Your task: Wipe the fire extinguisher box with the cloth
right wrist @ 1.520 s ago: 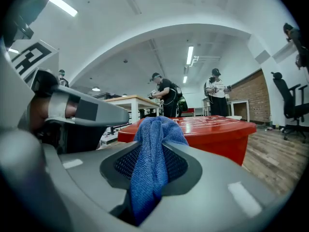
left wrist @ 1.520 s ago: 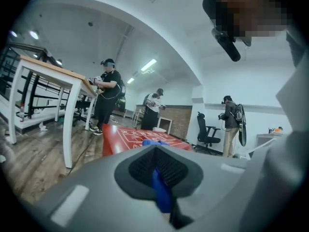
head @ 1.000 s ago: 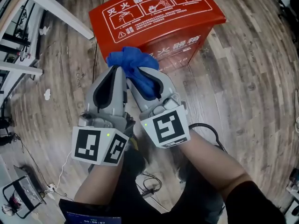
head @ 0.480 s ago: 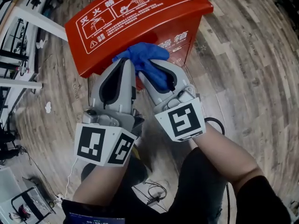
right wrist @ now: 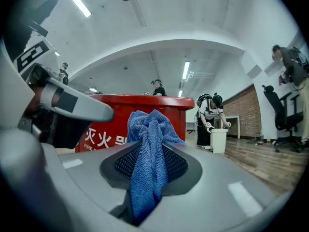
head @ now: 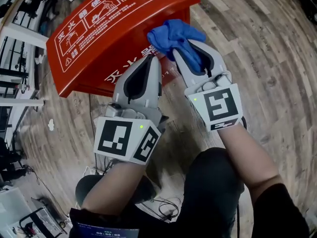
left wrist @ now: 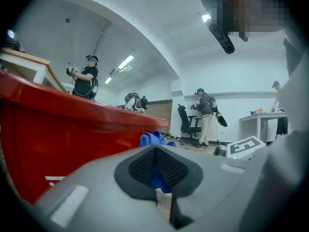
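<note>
1. Clenching the blue cloth (head: 174, 33) by its bunched middle, right gripper (head: 190, 51) jaws closed on it
2. Left gripper (head: 147, 63) just beside, jaws pressed together, empty
3. Cloth sits against near edge of red fire extinguisher box (head: 94, 38), on wood floor (head: 257, 43)

cloth (head: 174, 32) in right tool (head: 190, 51) at box (head: 99, 29) edge, left tool (head: 147, 66) just left of it

My right gripper (head: 192, 53) lifts the cloth (head: 173, 33) higher, to the right end of the fire extinguisher box (head: 99, 24); my left gripper (head: 143, 68) trails farther apart; the box swings leftward in view.
</note>
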Motion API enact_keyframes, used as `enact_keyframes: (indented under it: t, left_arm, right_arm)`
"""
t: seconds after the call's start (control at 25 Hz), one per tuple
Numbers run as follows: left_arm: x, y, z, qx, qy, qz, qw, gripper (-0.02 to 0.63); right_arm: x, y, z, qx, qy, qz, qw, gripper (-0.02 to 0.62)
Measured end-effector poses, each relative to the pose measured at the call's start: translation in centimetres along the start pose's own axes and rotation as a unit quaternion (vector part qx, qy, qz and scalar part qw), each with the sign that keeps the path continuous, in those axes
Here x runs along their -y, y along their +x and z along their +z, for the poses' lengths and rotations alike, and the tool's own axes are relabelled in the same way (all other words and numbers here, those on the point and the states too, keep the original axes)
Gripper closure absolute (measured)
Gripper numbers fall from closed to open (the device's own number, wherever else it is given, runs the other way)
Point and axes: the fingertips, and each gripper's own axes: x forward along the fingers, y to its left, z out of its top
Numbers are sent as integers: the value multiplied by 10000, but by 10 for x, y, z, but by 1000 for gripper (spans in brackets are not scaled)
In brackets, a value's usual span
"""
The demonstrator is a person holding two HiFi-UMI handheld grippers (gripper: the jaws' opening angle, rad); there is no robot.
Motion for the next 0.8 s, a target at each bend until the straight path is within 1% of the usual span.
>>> enact_keyframes:
  t: [0.12,0.2,0.36,0.52,0.64,0.8]
  left_arm:
    - [12,14,-14,-34,1,-62,10000,603]
    - [16,18,-22,-82,11,-64,9999,603]
    - [12,14,-36,-198,33,29,9998,603]
    - [3,2,-44,-277,90,204,9994,603]
    - [-12,-4,-49,-288,106,366,9989,604]
    - [-33,-19,-60,-293,41,715,9970,604]
  right_arm:
    - [24,-1,-6,135,-92,-144,9998,466]
    - [36,-2,-11,161,-45,-238,9996,466]
    - [44,-1,-21,167,-1,-302,9994,466]
    - [33,0,-31,101,13,-194,9998,466]
    - [18,4,-36,97,36,-94,9999,466]
    - [-16,8,-46,-15,89,276,9996,466]
